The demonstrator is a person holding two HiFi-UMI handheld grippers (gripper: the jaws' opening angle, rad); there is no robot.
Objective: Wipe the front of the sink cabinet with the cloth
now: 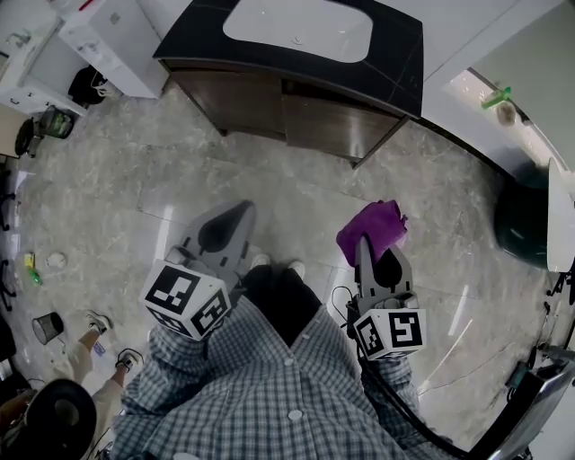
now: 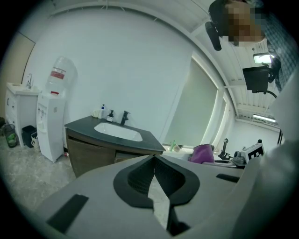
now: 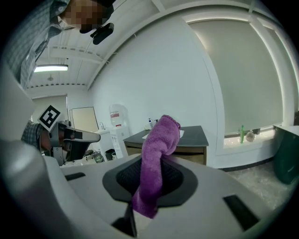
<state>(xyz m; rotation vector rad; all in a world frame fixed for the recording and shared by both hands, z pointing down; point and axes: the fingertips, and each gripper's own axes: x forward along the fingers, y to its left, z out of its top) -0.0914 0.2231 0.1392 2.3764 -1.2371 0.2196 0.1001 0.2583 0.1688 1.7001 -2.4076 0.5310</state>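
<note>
inspector: the right gripper (image 1: 370,250) had its jaws clamped on the purple cloth (image 3: 156,149). the grip sat low on the fabric, and a loose lobe stood up past the tips.

clerk: and the other one?

inspector: the left gripper (image 2: 154,161) was closed at the tips with nothing between them, and was held to the left of the cloth.

clerk: where was the work surface?

inspector: the sink cabinet (image 1: 269,103) stood on the far side of the floor, well apart from both grippers. its brown front was not yet touched.

clerk: what were the hazards?

inspector: in my judgement, three. the cloth could have dragged out of the jaws under sideways rubbing, as only part of it was pinched. if the loose lobe folded away, bare jaw could have scraped the cabinet front. and a cable (image 1: 340,304) hung by the person's feet, which could have snagged on the walk over.

clerk: any containers?

inspector: the white basin (image 1: 296,27) in the dark countertop looked empty. small bottles (image 2: 106,113) stood at the countertop's far edge, left of the tap. a small bin (image 1: 47,326) sat on the near left and a dark green bin (image 1: 521,220) on the right. i could not tell what was in either.
</note>
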